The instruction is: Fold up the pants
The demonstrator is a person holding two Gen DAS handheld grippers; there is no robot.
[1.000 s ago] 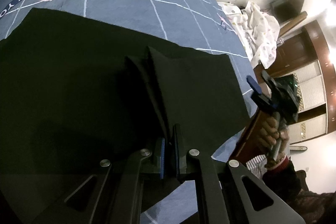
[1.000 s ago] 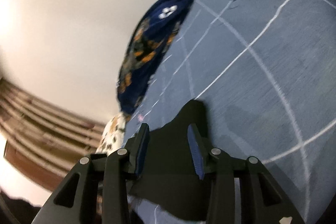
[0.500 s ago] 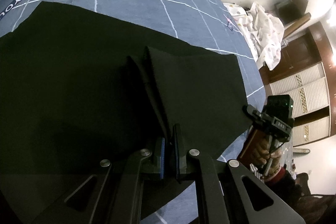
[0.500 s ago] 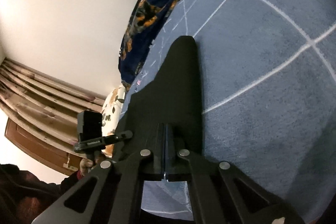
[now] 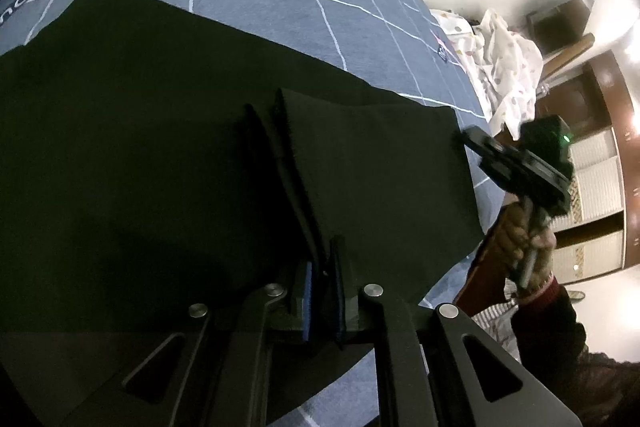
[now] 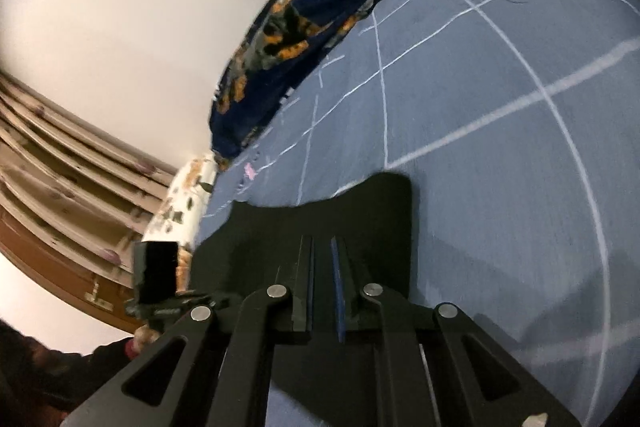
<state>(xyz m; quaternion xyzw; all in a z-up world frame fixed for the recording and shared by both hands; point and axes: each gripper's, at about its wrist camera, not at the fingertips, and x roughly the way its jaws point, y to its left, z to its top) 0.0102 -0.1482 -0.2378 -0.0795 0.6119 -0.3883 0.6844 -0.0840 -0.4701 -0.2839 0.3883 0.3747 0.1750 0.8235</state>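
Black pants (image 5: 180, 155) are spread on a blue checked bed (image 5: 360, 11), their length running across it. The left tool (image 5: 322, 291), angled downward, is clamped on a raised fold. The right tool (image 6: 322, 279), gripped by a hand (image 5: 524, 239), has jaws opening around the pants' edge.

The left gripper (image 5: 323, 281) points steeply downward, its jaws pinched together on a fold of dark cloth. The right gripper (image 6: 323, 269), held in a hand (image 5: 520, 239) with a dark sleeve, angles shallower, its jaws opening slightly with dark cloth between them.
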